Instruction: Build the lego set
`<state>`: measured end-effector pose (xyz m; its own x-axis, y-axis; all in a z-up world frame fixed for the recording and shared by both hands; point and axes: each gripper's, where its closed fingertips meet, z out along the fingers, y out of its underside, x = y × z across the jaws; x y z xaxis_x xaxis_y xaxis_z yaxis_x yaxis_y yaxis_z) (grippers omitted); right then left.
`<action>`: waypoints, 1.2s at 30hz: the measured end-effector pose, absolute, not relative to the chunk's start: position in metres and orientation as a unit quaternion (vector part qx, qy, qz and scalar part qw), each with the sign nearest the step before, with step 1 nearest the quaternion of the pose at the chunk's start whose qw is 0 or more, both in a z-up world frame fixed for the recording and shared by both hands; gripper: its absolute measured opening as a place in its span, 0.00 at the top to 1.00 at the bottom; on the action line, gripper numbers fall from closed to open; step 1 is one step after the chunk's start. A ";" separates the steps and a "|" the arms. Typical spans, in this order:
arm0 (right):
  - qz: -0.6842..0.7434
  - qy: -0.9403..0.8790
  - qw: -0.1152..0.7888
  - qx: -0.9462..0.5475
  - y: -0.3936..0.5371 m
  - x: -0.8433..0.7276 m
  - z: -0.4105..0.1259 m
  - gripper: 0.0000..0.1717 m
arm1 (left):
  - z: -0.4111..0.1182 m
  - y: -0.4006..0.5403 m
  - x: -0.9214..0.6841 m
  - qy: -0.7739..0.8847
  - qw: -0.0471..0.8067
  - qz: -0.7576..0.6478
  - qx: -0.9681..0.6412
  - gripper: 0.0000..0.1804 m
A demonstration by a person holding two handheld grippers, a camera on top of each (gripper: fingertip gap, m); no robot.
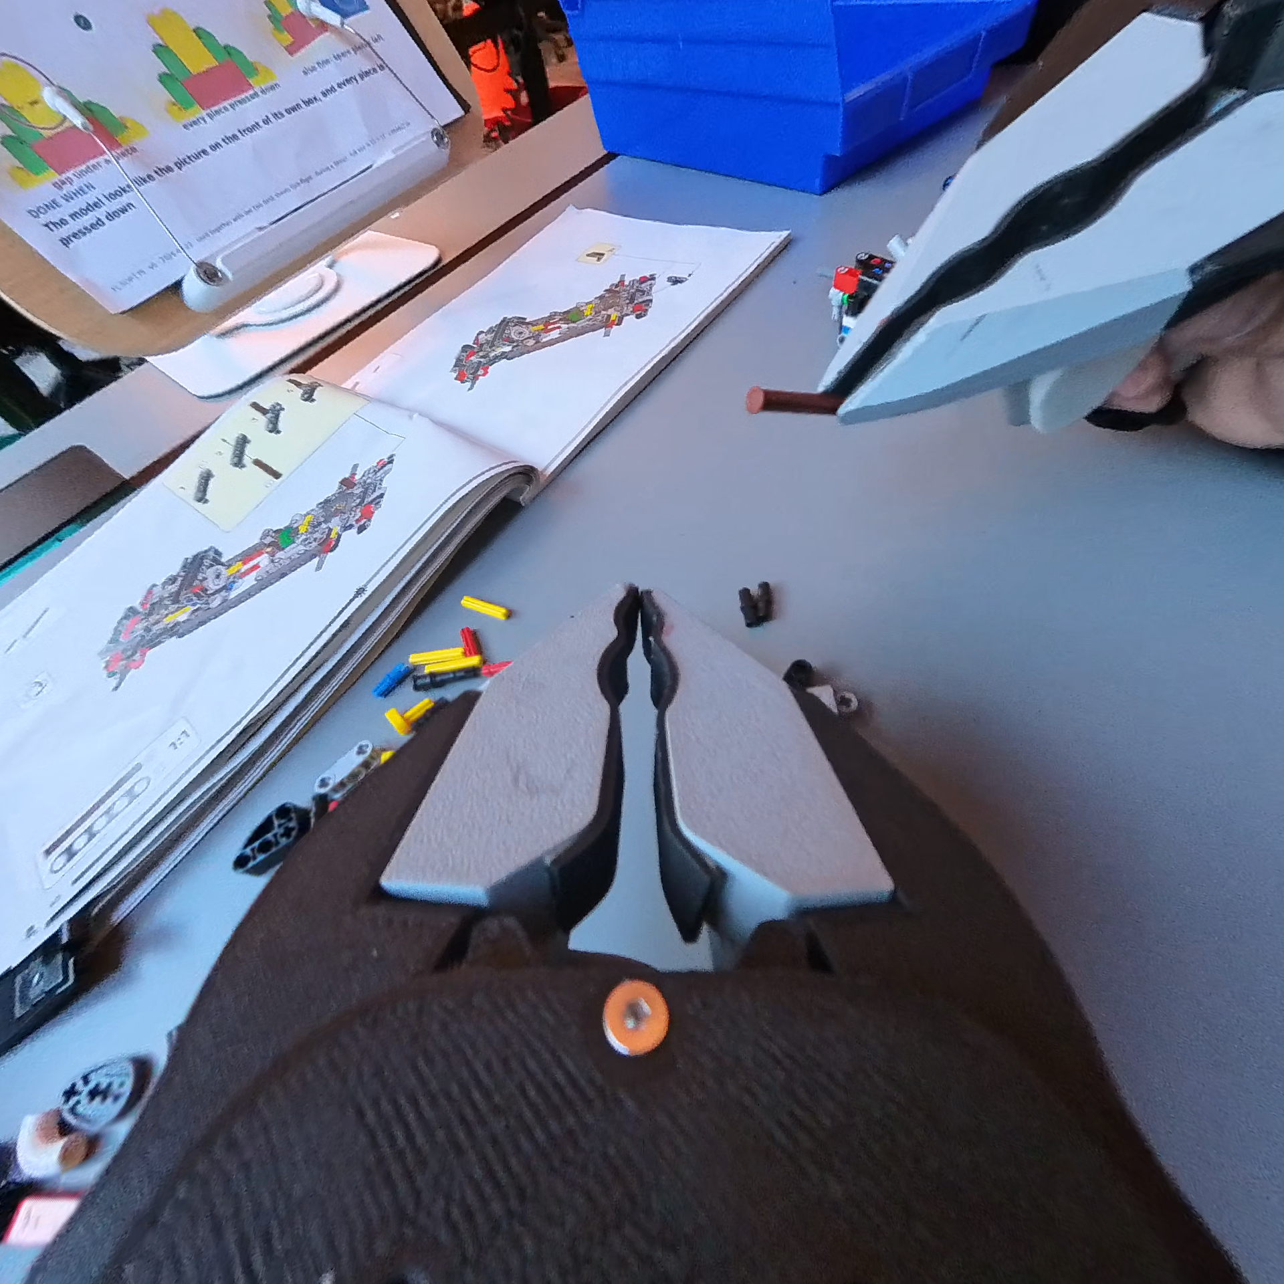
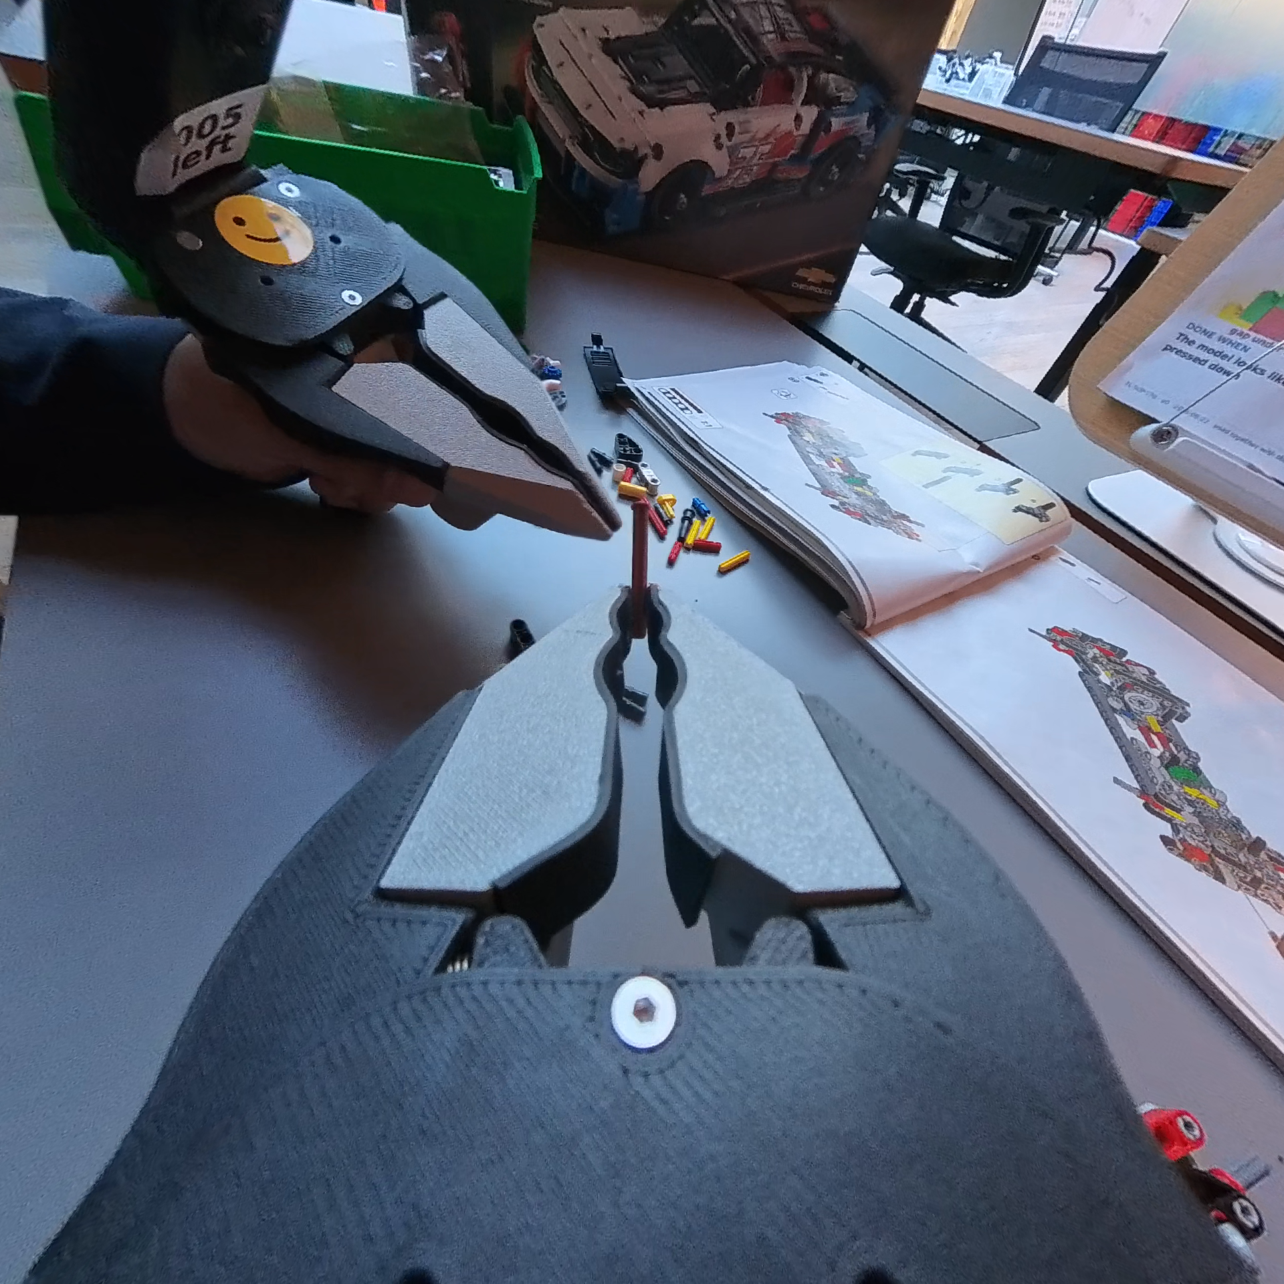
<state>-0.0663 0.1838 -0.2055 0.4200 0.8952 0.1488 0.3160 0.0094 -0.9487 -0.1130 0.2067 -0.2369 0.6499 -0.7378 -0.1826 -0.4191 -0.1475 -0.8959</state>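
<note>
— Where is there open room on the grey tabletop [image 1: 903, 695]?

— To the right of the left gripper [image 1: 639, 599] the surface lies bare up to the right gripper [image 1: 837, 410]. On the left the open white instruction booklet [image 1: 292, 528] lies with its page edge just beside a scatter of small plastic pins [image 1: 445, 660]. A blue plastic bin [image 1: 785, 83] stands at the far edge.

— What state are the tongs in?

— The left pair is closed, tips together with nothing between them. The right pair is clamped on a thin dark-red plastic axle [image 2: 638, 556]; its pads press both sides, and the rod sticks out forward, its far end near the left gripper's tip.

— How many loose pieces?

— Near the booklet I count about four yellow pins, three red, one blue and one long black. A small black connector [image 1: 756, 603] lies apart, just right of the left tips. One green plastic bin [image 2: 417, 174] and one cardboard box showing a model car [image 2: 695, 125] stand behind.
</note>
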 end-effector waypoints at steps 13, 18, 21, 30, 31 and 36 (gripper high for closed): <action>0.286 -0.475 0.523 -0.648 0.179 -0.073 -0.210 1.00 | -0.232 0.189 -0.108 0.411 0.543 -0.152 -0.716 1.00; 0.307 -0.470 0.511 -0.651 0.180 -0.075 -0.211 1.00 | -0.232 0.187 -0.103 0.435 0.554 -0.126 -0.698 1.00; 0.322 -0.462 0.503 -0.655 0.181 -0.075 -0.212 1.00 | -0.233 0.186 -0.099 0.448 0.562 -0.105 -0.687 0.97; 0.436 -0.419 0.453 -0.655 0.175 -0.080 -0.206 1.00 | -0.232 0.184 -0.093 0.471 0.580 -0.063 -0.662 0.91; 0.455 -0.412 0.443 -0.654 0.173 -0.081 -0.205 1.00 | -0.230 0.184 -0.092 0.468 0.584 -0.067 -0.660 0.89; 0.573 -0.359 0.357 -0.644 0.166 -0.083 -0.202 1.00 | -0.218 0.183 -0.094 0.447 0.606 -0.104 -0.650 0.87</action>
